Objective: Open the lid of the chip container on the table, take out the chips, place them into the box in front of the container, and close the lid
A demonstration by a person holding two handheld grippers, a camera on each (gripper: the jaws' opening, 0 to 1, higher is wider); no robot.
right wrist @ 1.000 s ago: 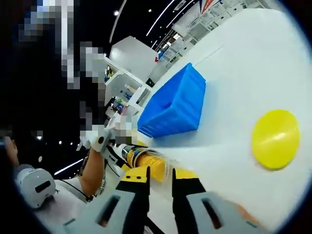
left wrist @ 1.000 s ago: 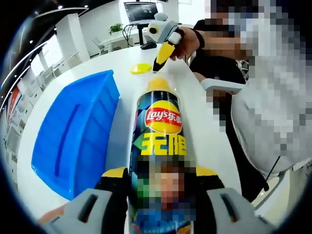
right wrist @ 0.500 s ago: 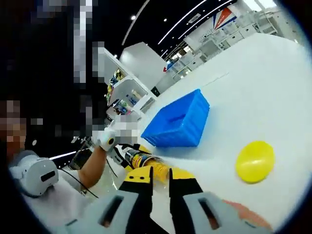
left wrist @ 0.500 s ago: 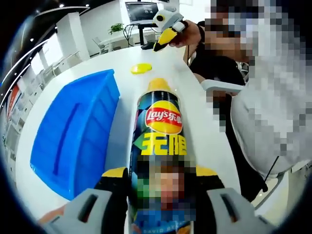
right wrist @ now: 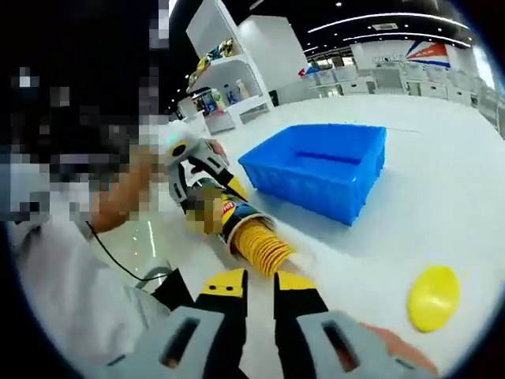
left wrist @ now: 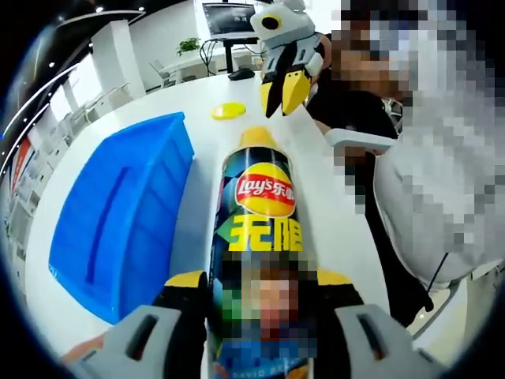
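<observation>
The chip container is gripped near its base between the two jaws of the left gripper, and it is seen in the left gripper view stretching away from the camera, with its open mouth at the far end. The can is lying on its side or held low over the white table; which of the two cannot be told. Just to the left of the can the blue box is set on the table, and beyond the can's mouth the yellow lid is lying flat, apart from the can. The right gripper is held in the air past the can's mouth, its yellow tips pointed down and drawn near each other, with nothing between them. In the right gripper view the same can is seen from its open end, so that the stack of chips inside the mouth is shown, which is hidden in the left gripper view. There the right gripper is seen with its jaws nearly closed on nothing, just short of the chips and not touching them. The left gripper and the hand holding it are seen behind the can, the box is seen beyond it, and the lid is seen at the right on the table.
</observation>
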